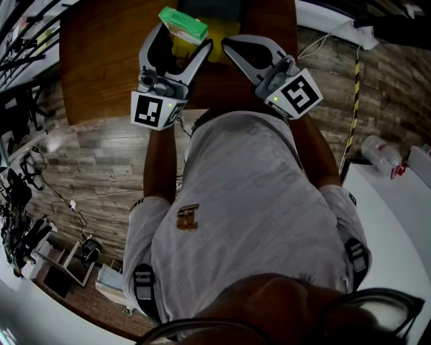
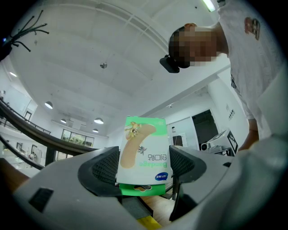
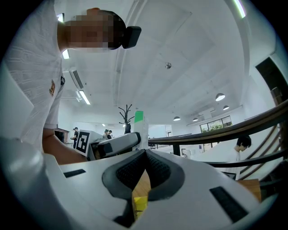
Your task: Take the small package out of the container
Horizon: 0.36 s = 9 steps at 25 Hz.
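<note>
The small package, a green and white bandage box (image 1: pixel 183 24), is clamped between the jaws of my left gripper (image 1: pixel 183 35), lifted off the wooden table (image 1: pixel 101 60). In the left gripper view the box (image 2: pixel 145 150) stands upright between the pads, with the left gripper (image 2: pixel 144 167) shut on it. The yellow container (image 1: pixel 217 37) shows below and behind the box, mostly hidden by both grippers. My right gripper (image 1: pixel 226 44) hangs just right of the box, shut and holding nothing. In the right gripper view its jaws (image 3: pixel 144 153) meet, and the box (image 3: pixel 140 122) shows beyond them.
A dark object (image 1: pixel 209 8) lies at the table's far edge. A white table (image 1: pixel 397 215) with a plastic bottle (image 1: pixel 380 153) stands at the right. Cables and gear (image 1: pixel 27 222) clutter the floor at the left. A yellow-black strip (image 1: pixel 353 101) runs along the floor.
</note>
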Tool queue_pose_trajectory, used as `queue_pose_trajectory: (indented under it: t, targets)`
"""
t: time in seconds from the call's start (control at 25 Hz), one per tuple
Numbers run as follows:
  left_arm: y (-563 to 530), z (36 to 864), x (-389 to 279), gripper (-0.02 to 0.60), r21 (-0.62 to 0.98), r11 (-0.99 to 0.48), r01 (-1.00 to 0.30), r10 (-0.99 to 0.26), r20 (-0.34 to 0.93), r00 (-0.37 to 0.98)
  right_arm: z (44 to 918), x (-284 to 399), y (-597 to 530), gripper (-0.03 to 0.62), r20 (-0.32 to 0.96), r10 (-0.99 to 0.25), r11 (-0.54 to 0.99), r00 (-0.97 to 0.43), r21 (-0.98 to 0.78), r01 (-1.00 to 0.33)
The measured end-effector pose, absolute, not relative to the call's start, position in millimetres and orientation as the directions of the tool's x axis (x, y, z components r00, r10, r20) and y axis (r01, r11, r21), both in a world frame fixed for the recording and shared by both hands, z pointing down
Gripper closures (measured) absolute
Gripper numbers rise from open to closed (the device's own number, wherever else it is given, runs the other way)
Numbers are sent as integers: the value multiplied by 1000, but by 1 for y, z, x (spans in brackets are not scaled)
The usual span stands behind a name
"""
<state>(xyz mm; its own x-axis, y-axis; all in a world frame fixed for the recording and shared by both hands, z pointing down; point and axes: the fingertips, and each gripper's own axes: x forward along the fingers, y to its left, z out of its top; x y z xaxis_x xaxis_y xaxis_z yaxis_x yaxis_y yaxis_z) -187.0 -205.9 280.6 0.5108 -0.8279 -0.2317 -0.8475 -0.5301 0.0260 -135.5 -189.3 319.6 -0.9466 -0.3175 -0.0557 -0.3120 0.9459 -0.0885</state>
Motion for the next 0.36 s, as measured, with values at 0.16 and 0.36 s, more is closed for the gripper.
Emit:
queue_pose_trajectory:
  t: [0.16, 0.36]
  targets:
    - [-206, 280, -183, 210, 26, -530, -848, -828, -233, 510, 313, -133, -191, 563, -81, -323, 945, -943, -89, -316]
    - [-207, 278, -177, 210, 26, -531, -847, -827, -235, 511, 315, -125, -191, 563, -62, -320, 945, -945, -87, -315]
